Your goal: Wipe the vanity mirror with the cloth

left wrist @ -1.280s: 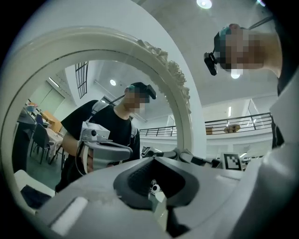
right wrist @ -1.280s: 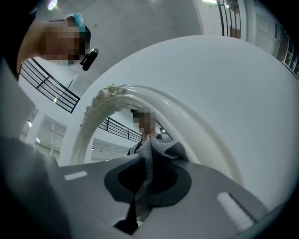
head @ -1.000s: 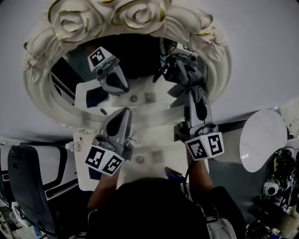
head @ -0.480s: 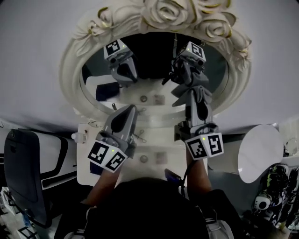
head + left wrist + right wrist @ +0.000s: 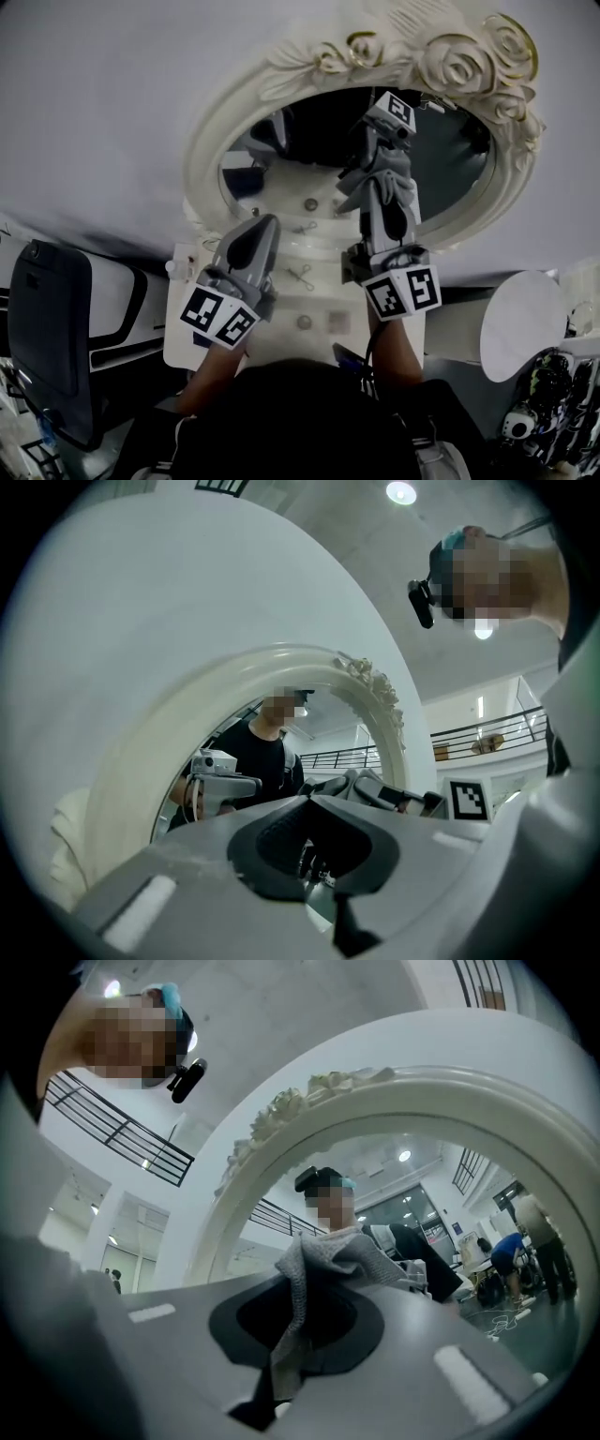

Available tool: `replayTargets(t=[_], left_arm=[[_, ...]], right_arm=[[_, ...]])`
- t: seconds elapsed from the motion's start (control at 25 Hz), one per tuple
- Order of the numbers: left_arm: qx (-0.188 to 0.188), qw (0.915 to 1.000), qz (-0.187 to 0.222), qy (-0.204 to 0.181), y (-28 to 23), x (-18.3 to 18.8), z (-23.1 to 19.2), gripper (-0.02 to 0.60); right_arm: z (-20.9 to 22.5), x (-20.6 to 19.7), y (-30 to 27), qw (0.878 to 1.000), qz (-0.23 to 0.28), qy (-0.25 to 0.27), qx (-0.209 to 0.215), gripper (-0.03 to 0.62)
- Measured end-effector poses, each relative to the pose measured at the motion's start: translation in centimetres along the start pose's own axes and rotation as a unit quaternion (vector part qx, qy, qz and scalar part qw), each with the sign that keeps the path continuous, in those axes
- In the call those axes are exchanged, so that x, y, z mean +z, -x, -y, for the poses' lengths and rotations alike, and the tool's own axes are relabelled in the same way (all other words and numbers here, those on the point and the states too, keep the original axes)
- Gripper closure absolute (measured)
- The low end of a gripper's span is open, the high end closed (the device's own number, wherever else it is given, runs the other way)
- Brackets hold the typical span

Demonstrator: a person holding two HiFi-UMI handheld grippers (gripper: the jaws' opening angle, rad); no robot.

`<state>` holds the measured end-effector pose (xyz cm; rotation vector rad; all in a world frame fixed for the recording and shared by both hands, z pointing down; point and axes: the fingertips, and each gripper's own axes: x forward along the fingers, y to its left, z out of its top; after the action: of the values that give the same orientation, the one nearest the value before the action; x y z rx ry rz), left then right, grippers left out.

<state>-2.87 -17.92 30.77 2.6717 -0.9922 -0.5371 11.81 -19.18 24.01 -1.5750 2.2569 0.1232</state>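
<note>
Right gripper (image 5: 377, 180): jaws clenched on the grey cloth (image 5: 314, 1274), which we press to the lower glass of the vanity mirror (image 5: 459, 159). Left gripper (image 5: 265, 227): jaws closed, empty, over the bench (image 5: 319, 314). We judge wiping under way, most of the glass left.

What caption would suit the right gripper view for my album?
A grey cloth, pinched in the right gripper, held up before the rose-carved white vanity mirror.

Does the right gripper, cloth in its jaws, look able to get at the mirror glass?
Likely yes: the right gripper holds the cloth right up at the mirror glass, nothing between them. Contact itself cannot be confirmed.
</note>
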Motion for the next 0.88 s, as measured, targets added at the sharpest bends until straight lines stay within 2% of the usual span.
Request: replayTargets(t=[0.28, 0.6, 0.88], left_arm=[[0.006, 0.9999, 0.009, 0.006, 2.4, 1.3, -1.9, 0.580], [0.014, 0.9998, 0.010, 0.010, 5.3, 2.0, -3.9, 0.580], [0.029, 0.9994, 0.012, 0.014, 7.4, 2.6, -5.7, 0.580]], right_arm=[[-5.2, -2.2, -3.1, 0.999, -0.012, -0.003, 0.041, 0.577], [-12.2, -7.2, -6.7, 0.994, -0.043, -0.014, 0.103, 0.577], [-15.9, -10.4, -8.5, 0.989, -0.066, -0.024, 0.134, 0.577]])
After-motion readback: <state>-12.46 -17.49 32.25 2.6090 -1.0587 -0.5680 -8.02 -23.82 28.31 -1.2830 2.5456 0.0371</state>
